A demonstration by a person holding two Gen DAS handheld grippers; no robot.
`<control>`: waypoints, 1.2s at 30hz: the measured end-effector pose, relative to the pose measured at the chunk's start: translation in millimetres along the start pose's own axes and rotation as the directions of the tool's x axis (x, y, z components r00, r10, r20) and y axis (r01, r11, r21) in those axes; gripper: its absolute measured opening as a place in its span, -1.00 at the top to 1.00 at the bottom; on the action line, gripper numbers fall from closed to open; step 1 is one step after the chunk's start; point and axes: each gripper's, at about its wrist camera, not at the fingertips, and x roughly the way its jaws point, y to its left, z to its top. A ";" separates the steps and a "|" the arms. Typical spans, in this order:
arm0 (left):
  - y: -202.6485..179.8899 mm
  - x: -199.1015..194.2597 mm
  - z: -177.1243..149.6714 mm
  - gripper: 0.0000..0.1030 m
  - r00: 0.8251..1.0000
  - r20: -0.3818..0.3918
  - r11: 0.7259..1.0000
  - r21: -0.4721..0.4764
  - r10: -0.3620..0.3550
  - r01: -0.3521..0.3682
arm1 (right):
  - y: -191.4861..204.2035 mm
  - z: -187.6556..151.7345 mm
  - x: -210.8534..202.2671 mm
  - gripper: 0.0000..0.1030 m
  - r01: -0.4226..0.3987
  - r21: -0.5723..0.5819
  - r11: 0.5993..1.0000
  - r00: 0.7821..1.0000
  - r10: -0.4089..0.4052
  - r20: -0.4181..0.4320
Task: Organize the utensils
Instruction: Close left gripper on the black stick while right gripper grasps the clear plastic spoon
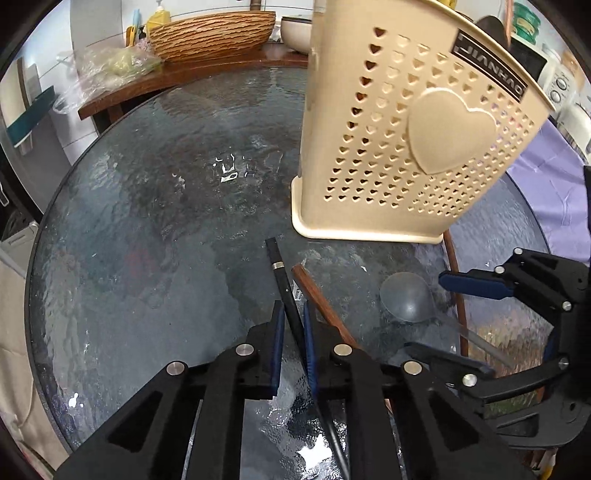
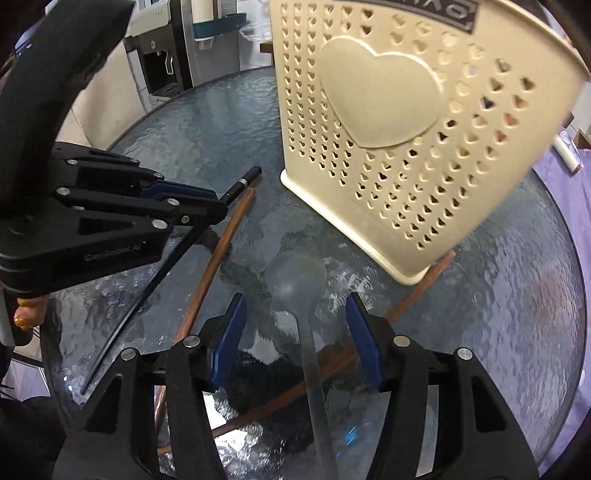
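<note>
Left gripper (image 1: 293, 332): nearest the left wrist camera, at 6 o'clock; blue pads pressed together on the black chopstick (image 1: 284, 288), whose silver-banded end pokes out toward 12 o'clock while the rest runs back under the jaws.
Right gripper (image 2: 295, 332): jaws standing apart, straddling the clear spoon (image 2: 297, 280) without touching it; the handle runs between the pads toward 6 o'clock in the right wrist view.
Brown chopsticks: one (image 2: 218, 251) lies on the glass just right of the black chopstick, slanting from 6 toward 12 o'clock; a second (image 2: 417, 295) reaches from under the spoon handle to the holder's near corner at 3 o'clock.
Utensil holder (image 1: 406, 147): cream plastic with heart-shaped holes and a raised heart, upright on the table at 1 o'clock in the left wrist view; its opening is cropped, so what it already holds cannot be told.
Glass table (image 1: 147, 221): round, rippled, with all four loose utensils near its front edge.
Background: woven basket (image 1: 210, 33) on a wooden shelf at 11 o'clock.
Progress: early, as I judge it. Only one utensil is gripped and it looks barely off the glass; the spoon and both brown chopsticks remain to be picked up and dropped into the holder.
</note>
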 end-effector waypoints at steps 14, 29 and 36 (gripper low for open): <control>6.4 6.0 10.4 0.83 1.000 -0.010 1.000 -0.024 0.000 0.000 | 7.6 27.2 14.3 0.22 -0.024 -0.001 1.000 1.000 0.024 -0.012; 10.2 5.8 14.1 0.86 0.999 0.028 0.996 -0.081 0.028 -0.026 | 12.1 22.3 -5.5 0.28 -0.025 0.057 0.998 0.996 0.020 0.088; 9.0 -30.2 14.9 0.87 0.991 0.129 0.996 -0.089 0.018 -0.006 | 0.7 23.7 -56.6 0.28 -0.100 0.154 0.983 0.967 0.060 0.249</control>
